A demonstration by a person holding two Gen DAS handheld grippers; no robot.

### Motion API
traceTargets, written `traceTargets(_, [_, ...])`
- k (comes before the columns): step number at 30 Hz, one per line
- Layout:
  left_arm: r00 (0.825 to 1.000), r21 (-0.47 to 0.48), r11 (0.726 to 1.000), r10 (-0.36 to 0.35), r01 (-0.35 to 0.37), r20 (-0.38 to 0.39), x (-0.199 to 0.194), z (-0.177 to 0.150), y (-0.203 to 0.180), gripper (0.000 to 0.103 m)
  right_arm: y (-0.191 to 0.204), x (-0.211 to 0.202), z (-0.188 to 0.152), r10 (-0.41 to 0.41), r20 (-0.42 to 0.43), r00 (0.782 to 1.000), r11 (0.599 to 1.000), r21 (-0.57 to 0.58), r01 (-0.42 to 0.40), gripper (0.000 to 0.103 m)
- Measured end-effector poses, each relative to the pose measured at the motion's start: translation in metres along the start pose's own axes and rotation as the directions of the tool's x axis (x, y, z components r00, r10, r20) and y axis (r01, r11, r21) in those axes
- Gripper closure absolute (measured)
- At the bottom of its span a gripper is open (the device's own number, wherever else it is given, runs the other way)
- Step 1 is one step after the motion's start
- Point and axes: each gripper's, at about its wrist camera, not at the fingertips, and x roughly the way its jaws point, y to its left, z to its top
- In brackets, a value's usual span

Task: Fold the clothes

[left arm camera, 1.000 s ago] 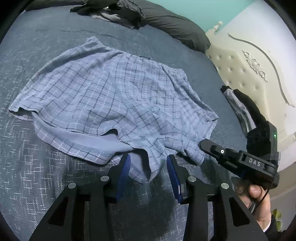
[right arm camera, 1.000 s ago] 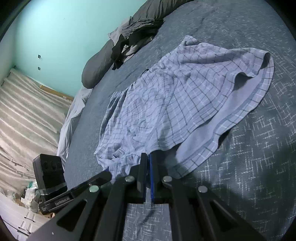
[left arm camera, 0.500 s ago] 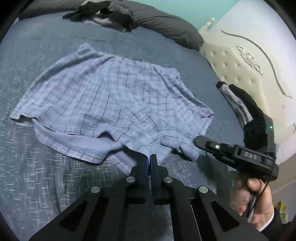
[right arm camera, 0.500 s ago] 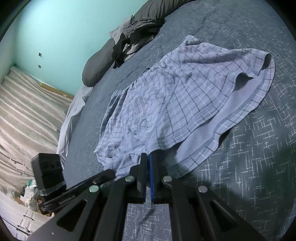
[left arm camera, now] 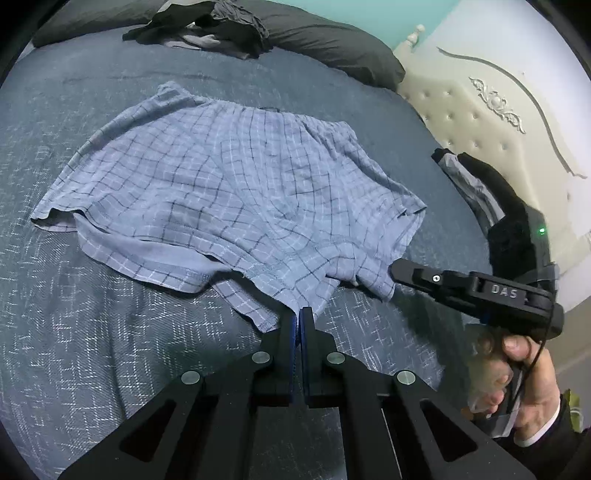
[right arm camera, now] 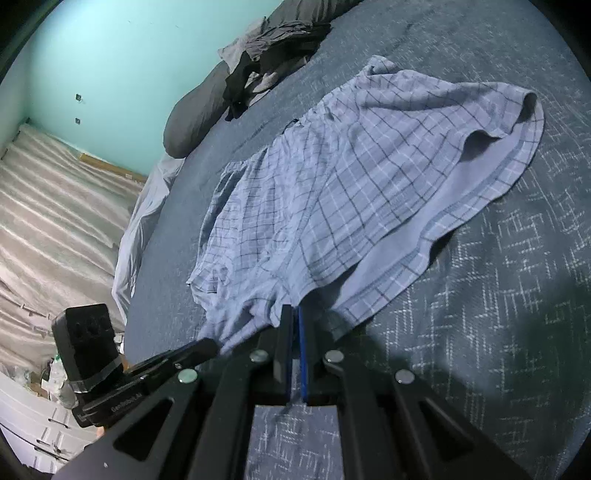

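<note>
Slippage threatened the blue checked cotton shorts [left arm camera: 236, 192], since left gripper [left arm camera: 297, 321] and right gripper [right arm camera: 294, 321] were both pinched onto only thin near hem edges.

My left gripper [left arm camera: 298, 320] hides the plaid shorts' [left arm camera: 236, 192] hem between its pads; my right hand [left arm camera: 524, 391] runs off the frame's lower right.

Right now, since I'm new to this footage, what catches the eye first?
The blue plaid shorts lie spread across the middle of the dark blue bedspread. Both grippers are shut on their near hem: the left gripper at the centre, the right gripper beside it. Dark clothes are heaped on the grey pillow beyond.
</note>
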Motion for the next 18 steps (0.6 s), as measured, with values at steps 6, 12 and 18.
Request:
traceTargets(6, [1.000, -0.013, 1.000, -0.003, 0.003, -0.003, -0.002, -0.002, 0.002, 0.101, -0.003, 0.006, -0.006, -0.018, -0.041, 0.999, 1.000, -0.002, 0.018, 0.101])
traceTargets(12, [1.000, -0.027, 1.000, -0.005, 0.004, -0.003, -0.001, -0.003, 0.006, 0.101, -0.005, 0.002, -0.006, -0.016, -0.021, 1.000, 1.000, 0.004, 0.016, 0.101])
traceTargets(18, [1.000, -0.066, 0.997, -0.026, 0.026, 0.003, -0.007, 0.001, 0.011, 0.083, -0.011, -0.002, -0.004, 0.011, -0.010, 1.000, 0.999, 0.040, -0.011, 0.097])
